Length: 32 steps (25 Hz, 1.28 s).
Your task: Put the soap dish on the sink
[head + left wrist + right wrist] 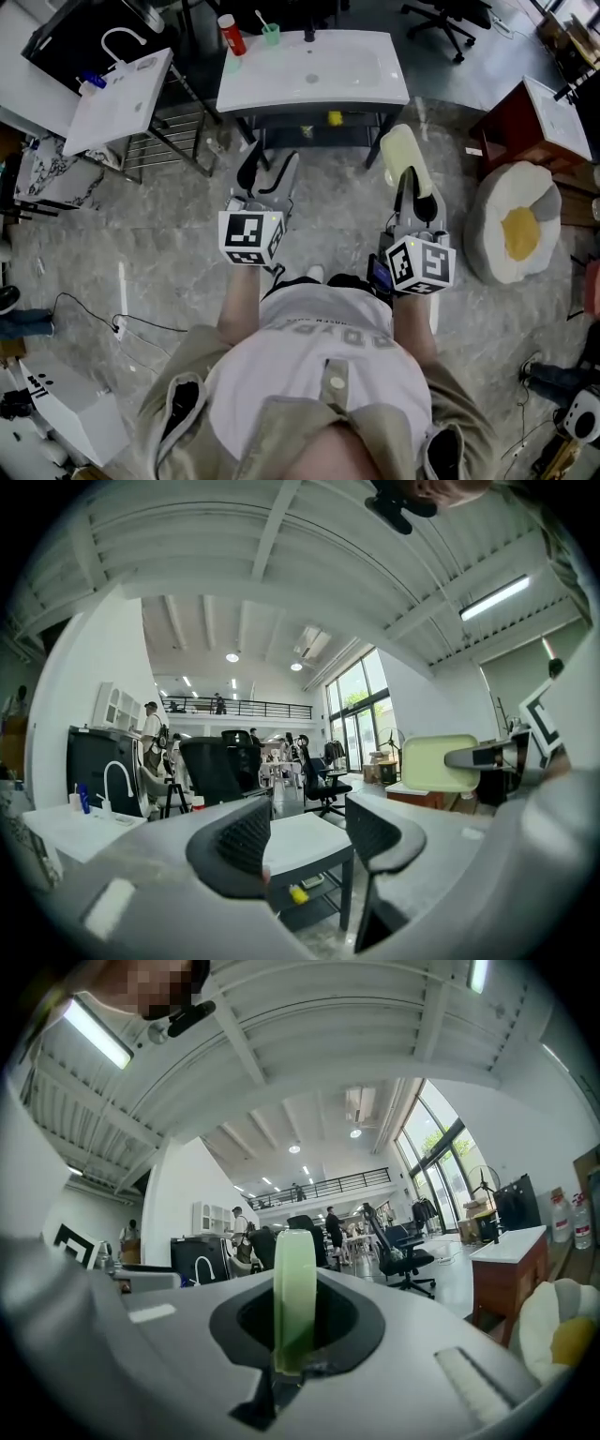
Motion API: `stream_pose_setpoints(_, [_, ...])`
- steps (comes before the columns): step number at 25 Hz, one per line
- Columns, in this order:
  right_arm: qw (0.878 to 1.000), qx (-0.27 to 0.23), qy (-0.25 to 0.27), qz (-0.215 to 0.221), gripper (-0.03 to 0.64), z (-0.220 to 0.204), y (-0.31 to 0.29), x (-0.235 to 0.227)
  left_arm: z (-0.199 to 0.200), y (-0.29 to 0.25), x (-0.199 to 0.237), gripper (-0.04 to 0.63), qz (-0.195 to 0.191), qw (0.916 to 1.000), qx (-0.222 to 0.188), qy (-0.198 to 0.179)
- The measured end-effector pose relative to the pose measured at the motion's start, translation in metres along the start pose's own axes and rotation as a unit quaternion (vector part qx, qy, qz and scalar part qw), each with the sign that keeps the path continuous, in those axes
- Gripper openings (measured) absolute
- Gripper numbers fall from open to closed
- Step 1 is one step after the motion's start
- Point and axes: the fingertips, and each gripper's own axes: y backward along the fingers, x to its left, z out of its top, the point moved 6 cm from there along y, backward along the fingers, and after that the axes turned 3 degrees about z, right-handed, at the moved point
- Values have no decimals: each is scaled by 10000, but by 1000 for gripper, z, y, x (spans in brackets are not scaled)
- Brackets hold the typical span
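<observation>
Soap dish (404, 156) pinched by its edge
Right gripper (418, 195) was clamped on its rim, short of the sink (281, 90); looked light, stiff, probably slippery plastic. Left gripper (268, 178) hung wide, empty.

A: At one o'clock in the head view, the soap dish (405, 155): smooth pale green plastic, soft sheen, slightly see-through along the edge.

B: At twelve, the sink (314, 70): white, glossy, ceramic-looking. Around it, the floor (141, 272): polished grey stone, veined, shiny in patches.

A: On the left gripper (309, 832), the pads (246, 841): black, matt, ribbed like rubber. Rest of it grey matt plastic.

B: At three, the cushion (514, 230): plush cloth, fried-egg pattern. At six, the shirt (319, 366): white matt cloth.
</observation>
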Motion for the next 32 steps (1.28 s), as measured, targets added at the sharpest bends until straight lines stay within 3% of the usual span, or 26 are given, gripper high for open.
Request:
stream_pose_setpoints(11, [9995, 162, 91, -274, 14, -6, -61, -25, -13, -78, 11, 262, -395, 9991, 124, 103])
stream_pose_setpoints(25, [9997, 209, 87, 57, 14, 9, -181, -114, 1, -224, -3, 262, -312, 9994, 73, 88])
stream_pose_setpoints(32, [9993, 214, -30, 303, 14, 11, -224, -150, 9, -269, -9, 262, -146, 9999, 13, 39])
